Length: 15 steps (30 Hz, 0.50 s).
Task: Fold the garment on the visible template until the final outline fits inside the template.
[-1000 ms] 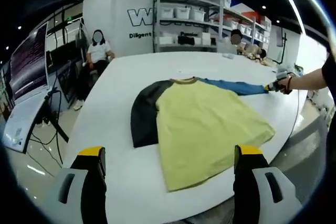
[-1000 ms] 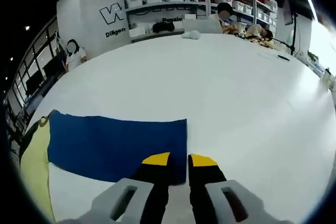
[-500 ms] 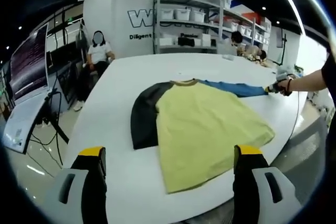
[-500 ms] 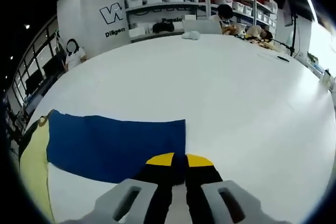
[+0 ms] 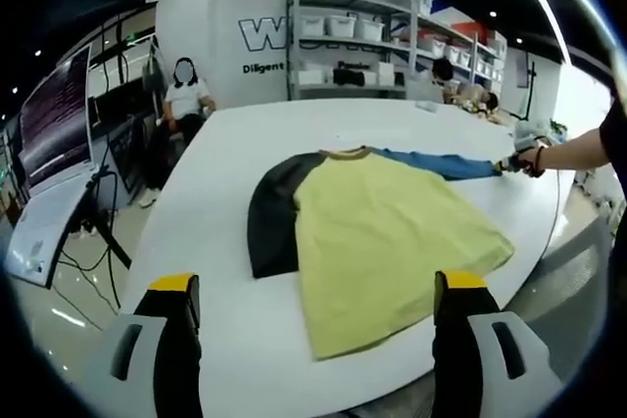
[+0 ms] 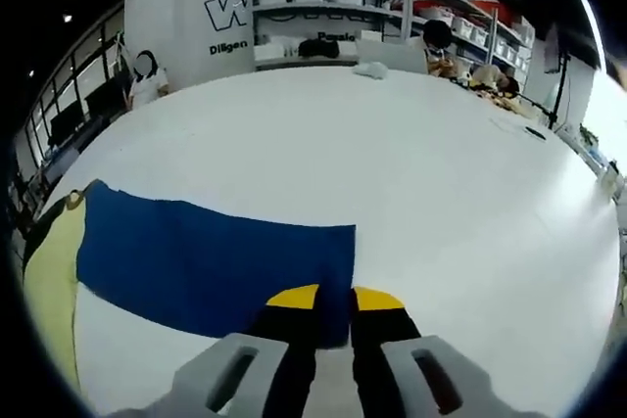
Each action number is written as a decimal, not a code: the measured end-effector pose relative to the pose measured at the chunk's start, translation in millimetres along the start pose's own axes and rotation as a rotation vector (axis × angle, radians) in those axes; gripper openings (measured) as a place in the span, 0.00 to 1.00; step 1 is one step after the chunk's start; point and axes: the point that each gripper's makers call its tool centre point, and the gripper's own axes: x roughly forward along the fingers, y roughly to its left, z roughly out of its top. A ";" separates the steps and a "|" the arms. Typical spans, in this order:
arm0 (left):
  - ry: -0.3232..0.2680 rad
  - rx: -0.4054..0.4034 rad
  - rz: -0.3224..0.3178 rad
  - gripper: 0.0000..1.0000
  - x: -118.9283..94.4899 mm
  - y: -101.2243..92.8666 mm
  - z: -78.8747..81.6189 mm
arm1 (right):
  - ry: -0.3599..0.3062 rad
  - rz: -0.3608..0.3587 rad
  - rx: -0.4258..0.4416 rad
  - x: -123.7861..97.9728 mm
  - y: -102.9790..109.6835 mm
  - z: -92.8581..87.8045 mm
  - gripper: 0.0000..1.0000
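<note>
- The left gripper point(image 5: 312, 291) is held above the near edge of the white table point(image 5: 216, 242); its two yellow-tipped jaws stand wide apart with nothing between them.
- Just beyond these jaws, the garment point(image 5: 387, 242) lies flat on the table: a yellow shirt with a dark sleeve point(image 5: 269, 217) spread to one side and a blue sleeve point(image 5: 436, 162) stretched out to the other side.
- In the right gripper view, the right gripper point(image 6: 335, 299) is at the cuff end of the blue sleeve point(image 6: 216, 261). Its jaws are almost together over the edge of the cloth, with a thin gap between the tips; I cannot tell if they pinch the sleeve.
- In the left gripper view, a hand point(image 5: 534, 157) holds this gripper at the far end of the sleeve.
- At the far side of the table a seated person point(image 5: 186, 95) is visible, and behind stand shelves point(image 5: 353, 41) with white boxes against a wall with large letters.
</note>
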 end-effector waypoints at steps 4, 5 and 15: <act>0.003 0.003 0.001 0.94 -0.4 0.2 -0.5 | 0.002 -0.004 -0.029 1.6 2.2 1.2 0.06; 0.002 0.003 0.001 0.94 -0.4 0.1 -0.3 | 0.001 -0.009 -0.032 1.6 2.1 1.6 0.06; 0.000 0.007 -0.008 0.94 -0.5 -2.0 -0.1 | 0.009 -0.008 0.013 0.5 2.7 1.9 0.01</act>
